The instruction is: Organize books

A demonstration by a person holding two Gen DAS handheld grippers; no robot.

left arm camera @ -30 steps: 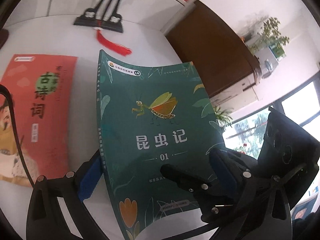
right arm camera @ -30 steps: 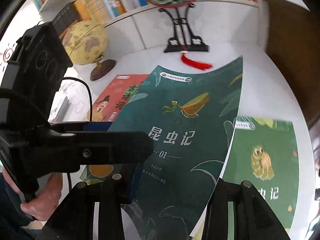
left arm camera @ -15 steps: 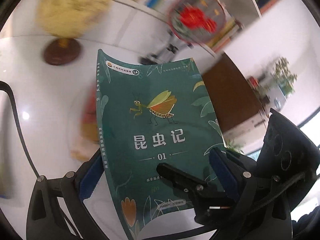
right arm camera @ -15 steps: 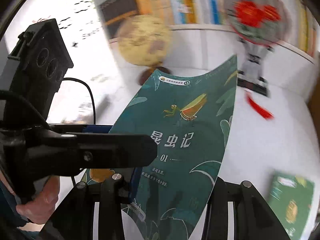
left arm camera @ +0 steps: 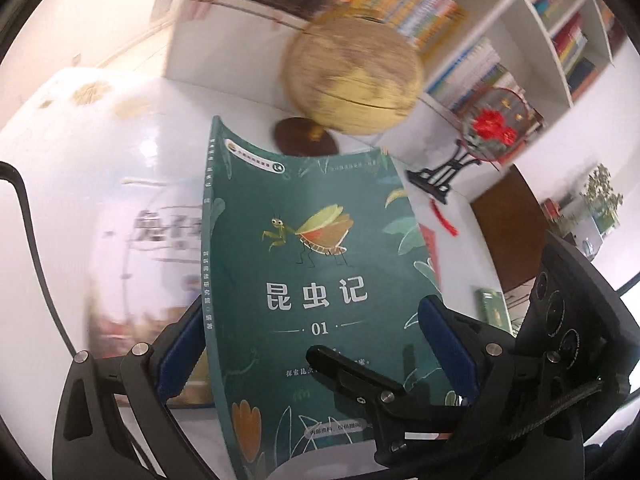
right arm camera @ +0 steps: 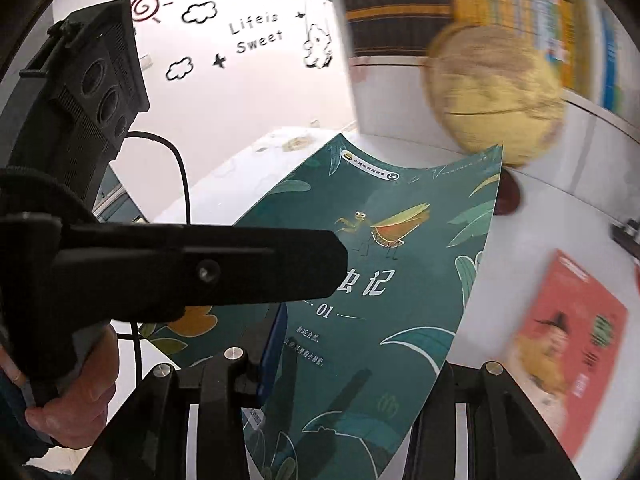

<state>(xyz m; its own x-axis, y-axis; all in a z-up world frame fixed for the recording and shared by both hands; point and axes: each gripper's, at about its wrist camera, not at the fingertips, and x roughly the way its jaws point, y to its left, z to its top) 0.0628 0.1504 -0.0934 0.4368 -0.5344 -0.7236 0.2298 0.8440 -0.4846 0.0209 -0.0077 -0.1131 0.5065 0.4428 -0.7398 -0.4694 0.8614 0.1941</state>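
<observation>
A dark green book [left arm camera: 312, 280] with a mantis on its cover bows between the blue pads of my left gripper [left arm camera: 316, 348], which is shut on its side edges and holds it above the white table. The same green book [right arm camera: 380, 288] fills the right wrist view, where my right gripper [right arm camera: 352, 376] is shut on its lower edge, beside the left gripper's black body [right arm camera: 180, 264]. A red-orange book [right arm camera: 568, 344] lies flat on the table at right. A small green book [left arm camera: 494, 306] lies far right. A white book [left arm camera: 160, 236] lies on the table at left, blurred.
A yellow globe [left arm camera: 352, 76] on a dark round base stands behind the book. A round fan ornament [left arm camera: 494, 128] on a black stand sits at right. Bookshelves [left arm camera: 520, 28] full of books line the back wall. A brown cabinet [left arm camera: 512, 232] stands past the table's right edge.
Both grippers have swung left with the green book held between them. The globe and the left wall have come into view. The red-orange book has shifted to the right.
</observation>
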